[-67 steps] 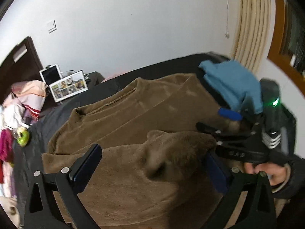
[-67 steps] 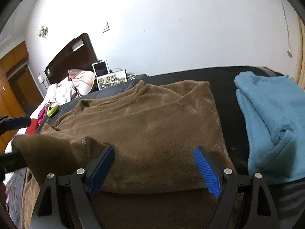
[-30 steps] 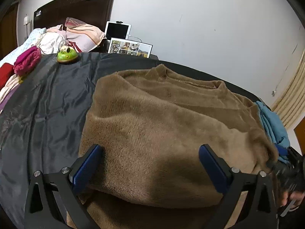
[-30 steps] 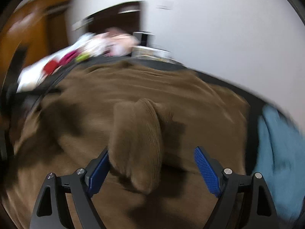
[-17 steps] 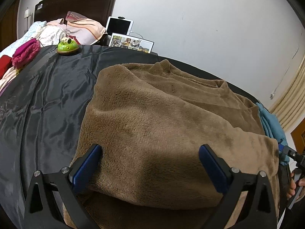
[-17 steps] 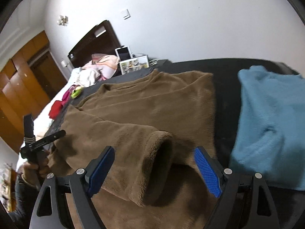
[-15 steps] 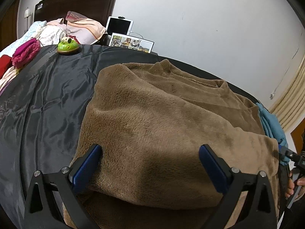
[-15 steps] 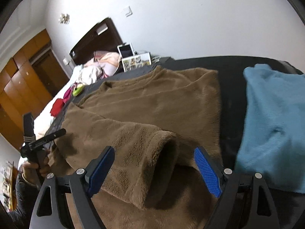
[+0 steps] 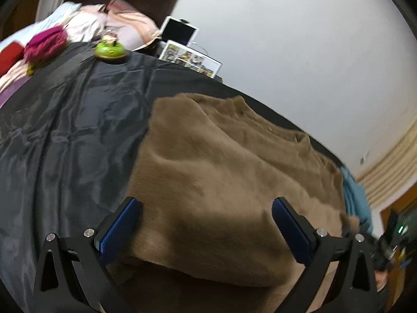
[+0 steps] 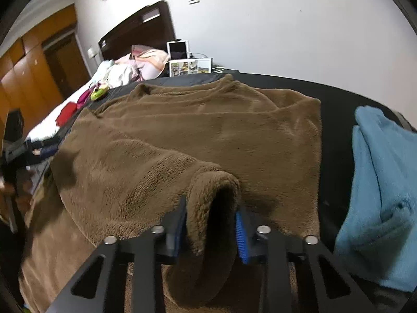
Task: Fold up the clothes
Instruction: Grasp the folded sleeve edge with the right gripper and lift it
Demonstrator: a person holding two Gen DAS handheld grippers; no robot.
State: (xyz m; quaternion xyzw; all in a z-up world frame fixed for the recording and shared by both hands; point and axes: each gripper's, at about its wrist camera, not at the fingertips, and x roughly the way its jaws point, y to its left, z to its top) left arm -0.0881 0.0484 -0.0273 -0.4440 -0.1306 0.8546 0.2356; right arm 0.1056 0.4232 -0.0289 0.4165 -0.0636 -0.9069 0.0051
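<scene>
A brown fleece sweater [image 10: 208, 130] lies on the black sheet [image 9: 78, 135], its sleeve folded across the body. My right gripper [image 10: 211, 224] is shut on the sleeve cuff [image 10: 216, 203] at the near edge. In the left wrist view the sweater [image 9: 229, 177] fills the middle. My left gripper [image 9: 203, 227] is open and empty, with its jaws wide over the sweater's near left edge. The right gripper [image 9: 391, 237] shows at the far right of that view, the left one [image 10: 15, 140] at the left edge of the right wrist view.
A folded blue fleece garment [image 10: 383, 187] lies to the right of the sweater. A green toy [image 9: 110, 49], a photo frame [image 9: 190, 60], a tablet [image 9: 179, 32] and a pile of clothes [image 9: 47, 44] sit at the far end by the headboard.
My right gripper has closed on the sleeve cuff, which lay loose between its open jaws. The left gripper stays open and has shifted a little to the left.
</scene>
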